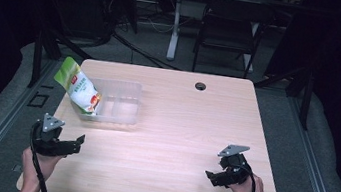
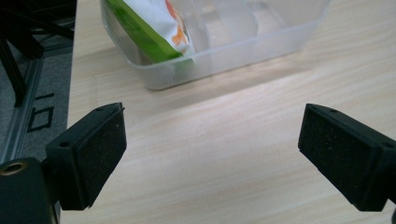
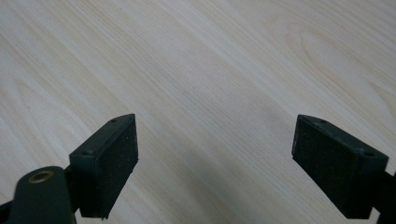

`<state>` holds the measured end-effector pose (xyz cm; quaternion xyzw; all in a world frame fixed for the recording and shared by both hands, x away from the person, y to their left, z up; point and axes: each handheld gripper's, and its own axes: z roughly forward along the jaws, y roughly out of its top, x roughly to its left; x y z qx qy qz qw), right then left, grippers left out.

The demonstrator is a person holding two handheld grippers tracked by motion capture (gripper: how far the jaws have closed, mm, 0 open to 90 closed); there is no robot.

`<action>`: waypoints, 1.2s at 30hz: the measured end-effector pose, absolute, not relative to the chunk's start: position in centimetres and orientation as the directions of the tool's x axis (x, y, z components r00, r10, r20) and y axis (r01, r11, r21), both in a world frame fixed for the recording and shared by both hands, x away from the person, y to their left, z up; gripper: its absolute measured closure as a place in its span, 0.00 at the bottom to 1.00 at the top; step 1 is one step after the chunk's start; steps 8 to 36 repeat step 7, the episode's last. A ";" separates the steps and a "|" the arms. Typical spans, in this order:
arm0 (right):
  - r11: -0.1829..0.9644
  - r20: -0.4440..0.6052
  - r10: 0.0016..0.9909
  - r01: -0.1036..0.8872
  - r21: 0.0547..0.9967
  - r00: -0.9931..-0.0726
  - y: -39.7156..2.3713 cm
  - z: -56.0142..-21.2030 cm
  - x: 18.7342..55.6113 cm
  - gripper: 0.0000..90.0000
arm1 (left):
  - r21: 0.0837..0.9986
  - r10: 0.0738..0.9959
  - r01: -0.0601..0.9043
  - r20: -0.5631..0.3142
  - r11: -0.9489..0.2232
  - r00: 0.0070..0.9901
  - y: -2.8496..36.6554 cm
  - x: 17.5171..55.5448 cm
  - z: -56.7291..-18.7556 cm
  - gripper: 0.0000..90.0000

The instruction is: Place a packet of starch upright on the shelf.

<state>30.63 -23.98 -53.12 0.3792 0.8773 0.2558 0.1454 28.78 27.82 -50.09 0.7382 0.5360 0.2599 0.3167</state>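
Resting near table's (image 1: 164, 125) front edge, both grippers w/ jaws apart.

Left gripper (image 1: 75, 142) & right gripper (image 1: 211, 176): both matte black, each w/ a grey three-cornered plate on top and a black cable trailing back. Fingers (image 2: 91, 154) are blocky, speckled flat pads, small screw holes along the edge, brass insert at the base. Bare forearms, no sleeves in shot.
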 end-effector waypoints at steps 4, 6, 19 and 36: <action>0.578 -0.059 0.739 0.587 0.567 -0.671 -24.0 -53.1 30.6 0.15 | 0.734 0.953 0.640 0.030 -0.226 0.301 28.0 28.9 -50.6 0.08; 0.565 -0.054 0.746 0.588 0.579 -0.664 -24.0 -53.2 30.6 0.15 | 0.735 0.955 0.643 0.018 -0.215 0.298 28.1 28.9 -50.8 0.07; 0.579 -0.064 0.739 0.584 0.568 -0.670 -24.1 -53.1 30.6 0.15 | 0.734 0.954 0.643 0.022 -0.219 0.300 28.1 28.9 -50.9 0.07; 0.579 -0.064 0.739 0.584 0.568 -0.670 -24.1 -53.1 30.6 0.15 | 0.734 0.954 0.643 0.022 -0.219 0.300 28.1 28.9 -50.9 0.07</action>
